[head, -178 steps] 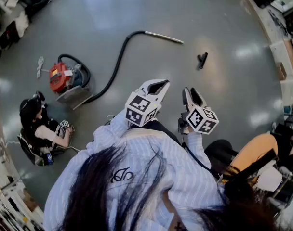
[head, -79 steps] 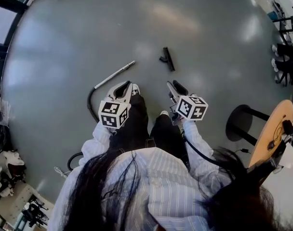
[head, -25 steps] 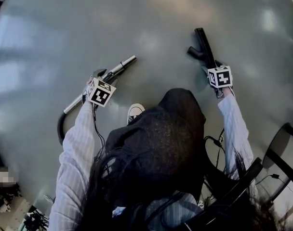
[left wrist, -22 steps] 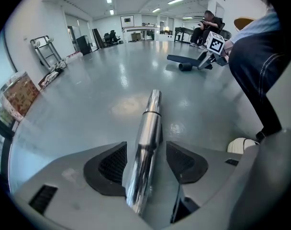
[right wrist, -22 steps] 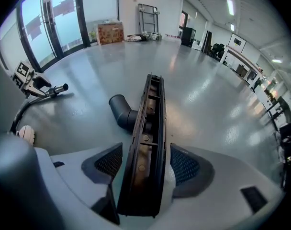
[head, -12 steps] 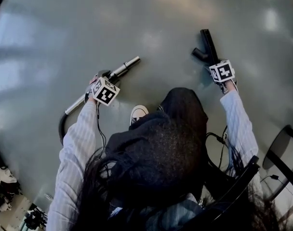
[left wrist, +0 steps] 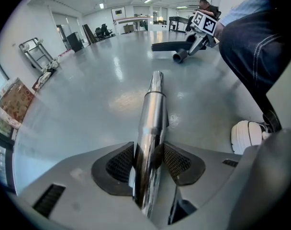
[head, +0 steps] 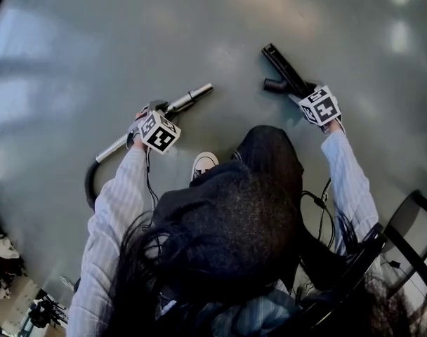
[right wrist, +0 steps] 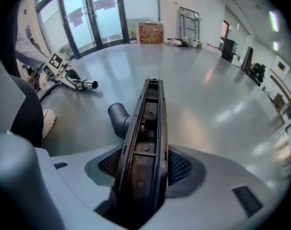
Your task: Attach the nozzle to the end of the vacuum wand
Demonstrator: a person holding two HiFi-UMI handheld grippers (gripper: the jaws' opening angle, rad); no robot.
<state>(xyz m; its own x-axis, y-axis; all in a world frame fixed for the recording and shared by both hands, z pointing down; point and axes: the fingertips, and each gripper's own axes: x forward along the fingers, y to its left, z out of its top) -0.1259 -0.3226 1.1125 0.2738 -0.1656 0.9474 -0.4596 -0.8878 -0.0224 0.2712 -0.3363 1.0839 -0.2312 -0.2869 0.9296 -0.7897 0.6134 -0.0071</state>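
The silver vacuum wand lies on the grey floor, its black hose curling away at the left. My left gripper is closing on the wand; in the left gripper view the wand runs between both pads of the left gripper, which touch it. The black nozzle sits at the upper right with my right gripper closing on its near end. In the right gripper view the nozzle fills the gap of the right gripper, with its round socket turned left toward the wand tip.
A white shoe of the person stands between the two grippers. A dark chair frame is at the lower right. Far off are a metal cart, glass doors and a cardboard box.
The person walked up to the wand and nozzle and crouched. Over the last half second the nozzle swung left, toward the wand, with the right gripper; the wand tip shifted slightly.
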